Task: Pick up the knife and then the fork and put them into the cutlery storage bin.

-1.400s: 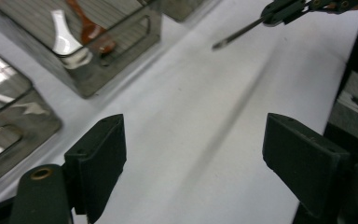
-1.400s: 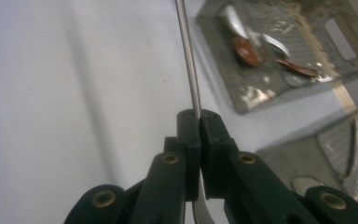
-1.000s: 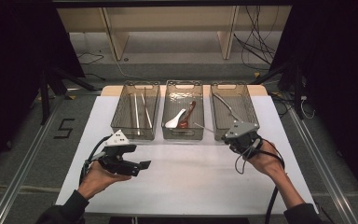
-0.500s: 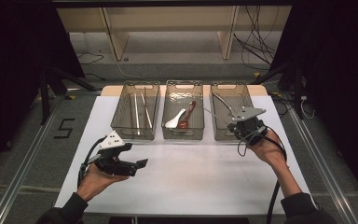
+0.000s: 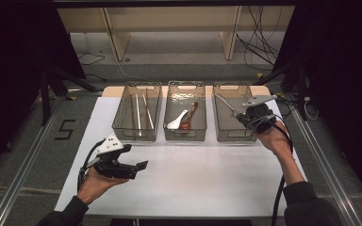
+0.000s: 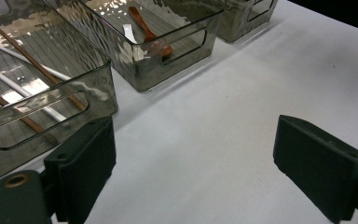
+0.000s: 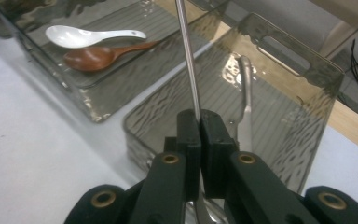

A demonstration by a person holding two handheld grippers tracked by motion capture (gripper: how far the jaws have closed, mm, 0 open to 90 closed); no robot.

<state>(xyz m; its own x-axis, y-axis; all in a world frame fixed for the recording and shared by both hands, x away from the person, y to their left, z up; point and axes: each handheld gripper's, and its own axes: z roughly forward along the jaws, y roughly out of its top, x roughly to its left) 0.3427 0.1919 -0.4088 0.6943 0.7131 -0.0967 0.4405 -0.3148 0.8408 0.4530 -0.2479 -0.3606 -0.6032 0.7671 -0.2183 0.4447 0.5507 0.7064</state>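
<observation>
Three smoky clear bins stand in a row at the back of the white table. My right gripper (image 5: 241,117) (image 7: 199,117) hovers over the near right part of the right bin (image 5: 218,136) (image 7: 307,70), shut on a thin metal utensil (image 5: 225,104) (image 7: 188,56) whose shaft points away over the bin. A second metal utensil (image 7: 245,93) lies inside that bin. My left gripper (image 5: 140,165) (image 6: 196,135) is open just above the bare table, in front of the left bin (image 5: 119,127) (image 6: 102,74), with nothing between its pads.
The left bin holds wooden and white chopsticks (image 5: 137,112) (image 6: 32,65). The middle bin (image 5: 168,136) (image 6: 182,51) holds a white spoon (image 5: 176,121) (image 7: 88,35) and a brown wooden spoon (image 5: 191,114) (image 7: 100,55). Bare white table (image 5: 202,174) stretches in front of the bins.
My right gripper has moved away from the person with the metal utensil, from in front of the right bin to over it. The left gripper has barely shifted.
</observation>
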